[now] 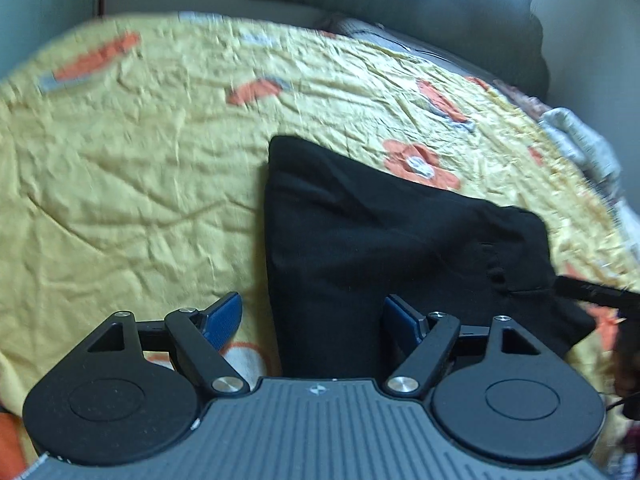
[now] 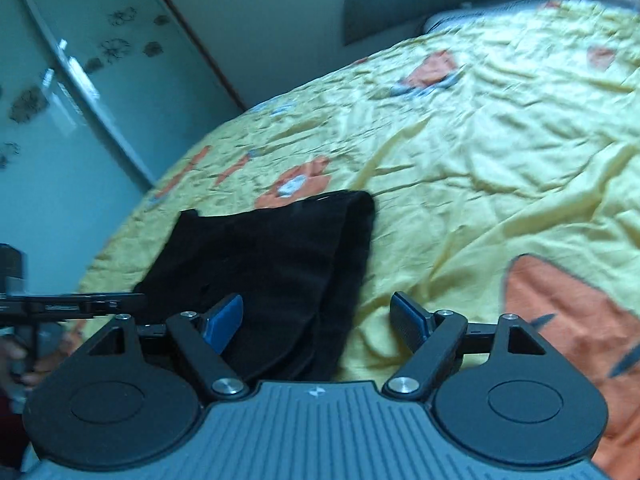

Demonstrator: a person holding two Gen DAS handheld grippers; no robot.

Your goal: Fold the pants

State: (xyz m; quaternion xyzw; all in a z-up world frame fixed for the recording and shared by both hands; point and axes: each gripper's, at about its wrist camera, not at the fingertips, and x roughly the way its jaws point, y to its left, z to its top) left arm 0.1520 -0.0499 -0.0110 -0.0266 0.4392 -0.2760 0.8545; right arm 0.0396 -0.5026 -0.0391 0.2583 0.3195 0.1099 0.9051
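Black pants lie folded into a compact stack on a yellow bedspread with orange flowers. In the left wrist view my left gripper hovers open over the near edge of the pants. Its left blue pad is over the bedspread and its right pad is over the cloth, with nothing gripped. In the right wrist view the pants sit left of centre. My right gripper is open above their near right edge and grips nothing. Each view shows the other gripper at its edge.
A grey headboard stands at the far end of the bed. A pale crumpled cloth lies at the bed's right edge. A wardrobe with a frosted flowered door stands beside the bed. A person's hand shows at the left.
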